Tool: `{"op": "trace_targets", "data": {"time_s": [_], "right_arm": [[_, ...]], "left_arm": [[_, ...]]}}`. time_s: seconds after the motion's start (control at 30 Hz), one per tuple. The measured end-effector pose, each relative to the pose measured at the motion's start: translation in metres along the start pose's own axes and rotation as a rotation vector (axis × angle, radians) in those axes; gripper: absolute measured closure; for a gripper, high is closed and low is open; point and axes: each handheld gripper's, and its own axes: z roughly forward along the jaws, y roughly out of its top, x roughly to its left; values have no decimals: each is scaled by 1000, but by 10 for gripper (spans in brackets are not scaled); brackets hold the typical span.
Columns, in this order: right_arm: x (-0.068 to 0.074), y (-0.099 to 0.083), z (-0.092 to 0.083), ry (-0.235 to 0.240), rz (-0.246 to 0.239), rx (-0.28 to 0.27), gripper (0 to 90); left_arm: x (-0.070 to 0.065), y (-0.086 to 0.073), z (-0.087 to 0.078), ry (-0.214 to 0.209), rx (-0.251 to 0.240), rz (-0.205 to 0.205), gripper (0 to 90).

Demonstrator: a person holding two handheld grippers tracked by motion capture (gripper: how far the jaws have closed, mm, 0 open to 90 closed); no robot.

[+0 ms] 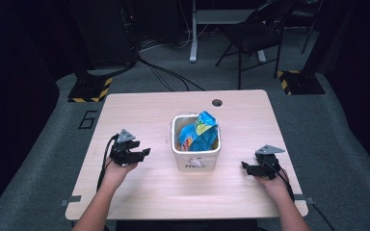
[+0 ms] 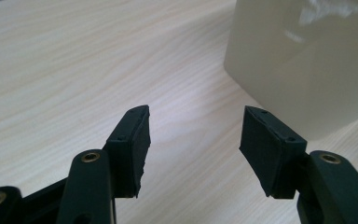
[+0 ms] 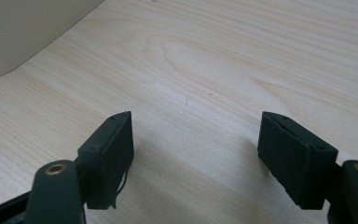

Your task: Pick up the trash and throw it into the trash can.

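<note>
A white square bin (image 1: pixel 196 159) stands at the middle of the wooden table (image 1: pixel 144 110), with a crumpled blue and yellow snack bag (image 1: pixel 200 132) sticking out of its top. My left gripper (image 1: pixel 144 153) rests low over the table left of the bin, open, nothing between its jaws. In the left gripper view the gripper (image 2: pixel 193 135) points at bare wood with the bin's wall (image 2: pixel 303 60) at the upper right. My right gripper (image 1: pixel 244 166) sits right of the bin, open and empty. Its own view has the gripper (image 3: pixel 196 140) over wood, the bin's corner (image 3: pixel 18 32) at upper left.
A round cable hole (image 1: pixel 217 102) lies in the table behind the bin. Beyond the table are a dark folding chair (image 1: pixel 255 33), a desk leg (image 1: pixel 193 33), floor cables and two stands with yellow-black striped bases (image 1: pixel 89 91).
</note>
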Motion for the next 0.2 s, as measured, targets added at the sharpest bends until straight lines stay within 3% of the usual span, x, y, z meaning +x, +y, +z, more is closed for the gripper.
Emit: {"op": "trace_targets", "data": {"time_s": [0.2], "right_arm": [[0, 0, 0, 0, 0, 0, 259]], "left_arm": [[3, -18, 8, 7, 29, -10, 405]]}}
